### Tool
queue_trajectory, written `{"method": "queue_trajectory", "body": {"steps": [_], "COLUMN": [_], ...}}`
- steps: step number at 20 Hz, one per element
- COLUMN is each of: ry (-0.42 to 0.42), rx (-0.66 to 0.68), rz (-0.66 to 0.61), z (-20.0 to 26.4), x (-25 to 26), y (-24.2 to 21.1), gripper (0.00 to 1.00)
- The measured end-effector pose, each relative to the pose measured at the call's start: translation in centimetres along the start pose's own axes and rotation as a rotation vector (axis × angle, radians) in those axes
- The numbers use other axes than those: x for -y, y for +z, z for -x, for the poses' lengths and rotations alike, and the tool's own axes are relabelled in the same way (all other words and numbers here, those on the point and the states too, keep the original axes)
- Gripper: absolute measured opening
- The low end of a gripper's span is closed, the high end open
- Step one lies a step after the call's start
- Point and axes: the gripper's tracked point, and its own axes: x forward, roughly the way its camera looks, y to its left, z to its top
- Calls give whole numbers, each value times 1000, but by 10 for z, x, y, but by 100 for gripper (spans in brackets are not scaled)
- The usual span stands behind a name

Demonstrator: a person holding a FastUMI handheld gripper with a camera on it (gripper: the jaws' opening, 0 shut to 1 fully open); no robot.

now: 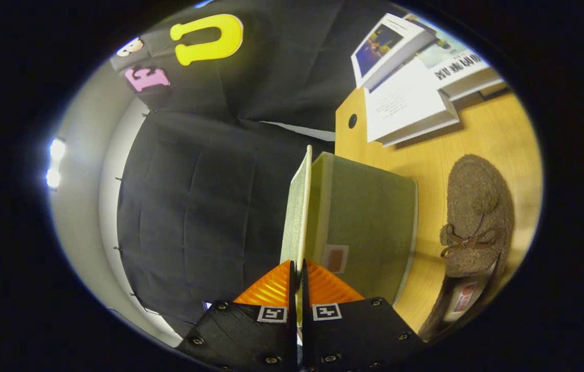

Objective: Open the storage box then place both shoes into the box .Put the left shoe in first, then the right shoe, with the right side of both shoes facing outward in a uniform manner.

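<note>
A: What are the tongs doing?

B: The gripper [296, 268] is pinching the thin pale lid [298, 206] of the storage box [369, 222]. Its two orange fingers [271, 287] are pressing together with only the lid's edge between them, and the lid is standing up edge-on, running away from the fingertips.

A: And the box itself?

B: It is sitting just right of the lid, touching it along the hinge side. It is showing a grey-green fabric wall with a pale rim and a small label patch [335, 258] near the fingers.

A: Where are the shoes?

B: One brown felt-like shoe [475, 217] is lying on the wooden table [498, 134], right of the box and a little apart from it. It is showing a small tied lace bow and a pale insole with a tag at its near end. I cannot tell whether it is the left or the right one.

A: What is lying beyond?

B: A loose pile of books [405, 103] is resting on the far part of the table. Left of the table, black cloth is hanging as the booth wall [199, 196], with a pale wall and a bright lamp [55, 163] further left.
</note>
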Motion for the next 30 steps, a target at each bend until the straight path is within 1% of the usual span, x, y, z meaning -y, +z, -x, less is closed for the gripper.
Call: {"method": "queue_trajectory", "body": {"steps": [2,4,5,7,8,12,14,16,18,19,20,23,24,27,29,30], "ry": [-18,-54,-80,-161,-189,-213,-202,-151,-140,-134,-132,-132,-138,-151,-150,-143], "rx": [-2,-7,-13,-3,0,-41,-70,-89,-110,-123,-129,-146,-154,-164,-176,-177], "rz": [52,108,138,195,215,281,322,316,348,351,356,382,385,371,379,388], "z": [-1,-4,-7,-15,-21,-57,-82,-109,-137,-143,-153,-190,-199,-213,-212,-205], "x": [-18,-37,-44,-54,-62,-103,-122,-148,-159,-164,-168,-178,-178,-176,-177,-180], "y": [4,6,7,12,14,9,5,-4,-11,-15,-17,-30,-32,-39,-43,-43], "gripper": [4,4,4,4,6,6,7,7,7,7,11,11,12,12,27,47]}}
